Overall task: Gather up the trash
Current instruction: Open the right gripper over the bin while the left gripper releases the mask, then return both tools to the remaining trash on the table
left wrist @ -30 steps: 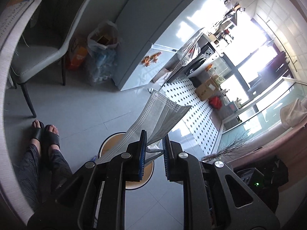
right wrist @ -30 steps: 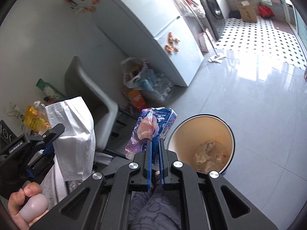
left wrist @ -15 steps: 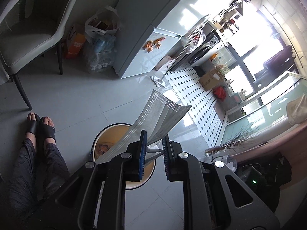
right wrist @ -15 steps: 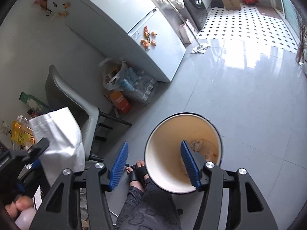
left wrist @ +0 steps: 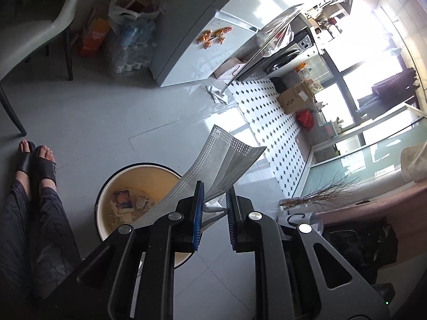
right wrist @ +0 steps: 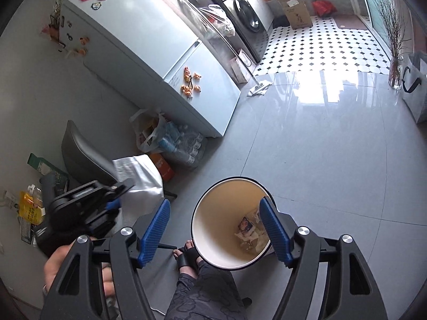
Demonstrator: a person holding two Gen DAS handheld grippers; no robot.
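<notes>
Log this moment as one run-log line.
left gripper: shut on face mask | right gripper: opening, empty | trash bin: wrapper inside

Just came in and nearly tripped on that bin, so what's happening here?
A person is collecting trash with a handheld gripper in each hand, standing over the round bin on the floor. The left gripper is shut on a white face mask, held above the bin and not yet dropped. The right gripper sits over the bin with nothing between its jaws, which are opening. A colourful wrapper lies at the bottom among crumpled scraps.
</notes>
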